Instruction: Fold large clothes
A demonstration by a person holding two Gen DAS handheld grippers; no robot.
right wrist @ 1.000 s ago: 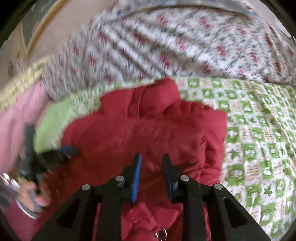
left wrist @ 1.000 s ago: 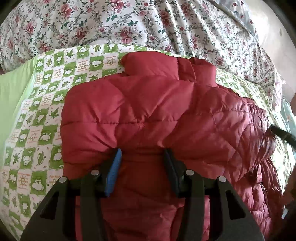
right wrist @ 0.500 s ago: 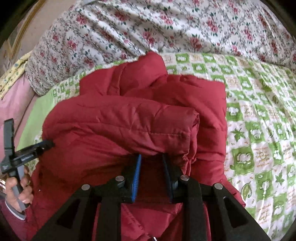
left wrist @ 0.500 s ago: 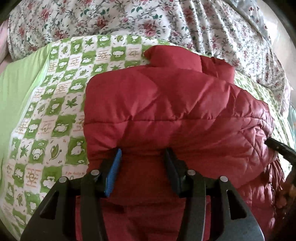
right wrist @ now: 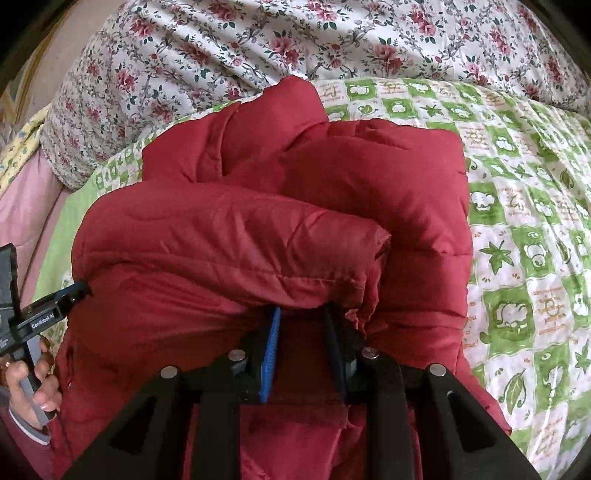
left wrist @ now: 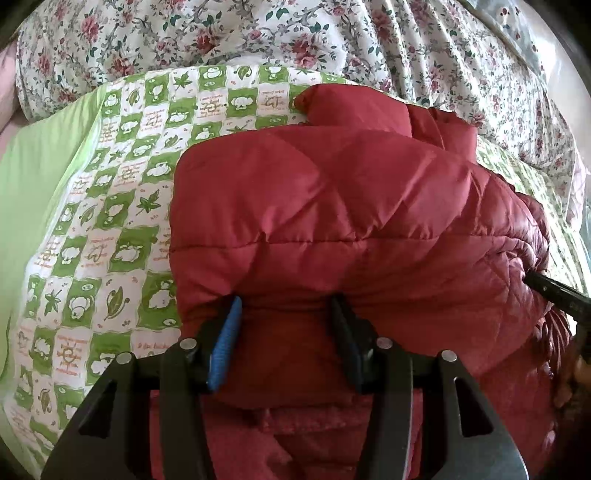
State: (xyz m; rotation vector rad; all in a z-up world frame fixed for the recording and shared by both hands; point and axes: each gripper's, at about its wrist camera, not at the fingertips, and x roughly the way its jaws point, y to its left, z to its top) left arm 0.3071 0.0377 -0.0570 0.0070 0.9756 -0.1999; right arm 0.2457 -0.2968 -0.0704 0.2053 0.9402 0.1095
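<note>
**On the green-checked bedspread, a red jacket lifted into a fold**

On the left side, the left gripper grasps a thick roll of the red puffer jacket, its fingers spread wide around the padding. The jacket lies on the green-and-white checked bedspread, its collar toward the floral quilt. To the right, the right gripper pinches the same folded edge, fingers close together on the fabric.
</note>
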